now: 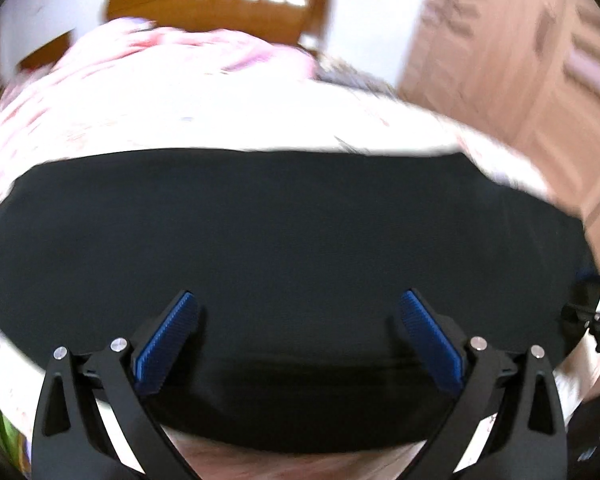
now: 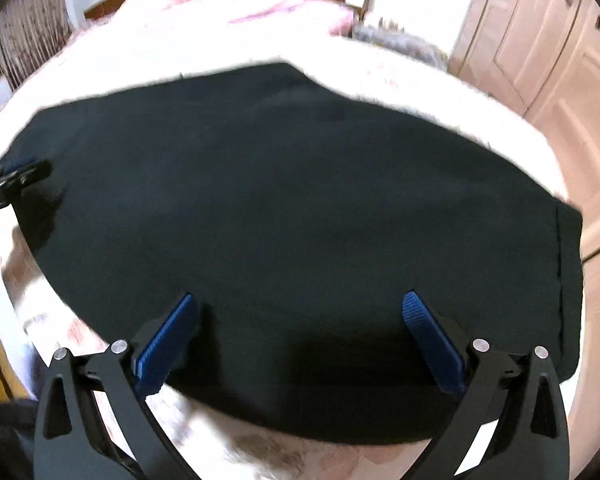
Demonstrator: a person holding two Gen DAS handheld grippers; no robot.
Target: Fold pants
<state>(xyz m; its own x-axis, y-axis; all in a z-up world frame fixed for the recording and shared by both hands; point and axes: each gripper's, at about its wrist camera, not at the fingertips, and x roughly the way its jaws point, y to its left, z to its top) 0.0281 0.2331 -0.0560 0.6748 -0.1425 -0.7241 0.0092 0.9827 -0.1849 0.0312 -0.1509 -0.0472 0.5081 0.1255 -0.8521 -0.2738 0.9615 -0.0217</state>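
pants [image 2: 292,208] | black | folded flat | lying on bed

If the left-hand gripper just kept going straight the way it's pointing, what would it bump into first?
Most likely the black pants. The left gripper is open, and the dark cloth fills the view straight ahead between its fingers. How far off the cloth lies is hard to judge.

Bed [image 2: 480,112] with pale pink-patterned cover
Black pants [image 2: 284,216] spread flat on it right ahead of the claw; rumpled pink bedding [image 2: 260,4] beyond.
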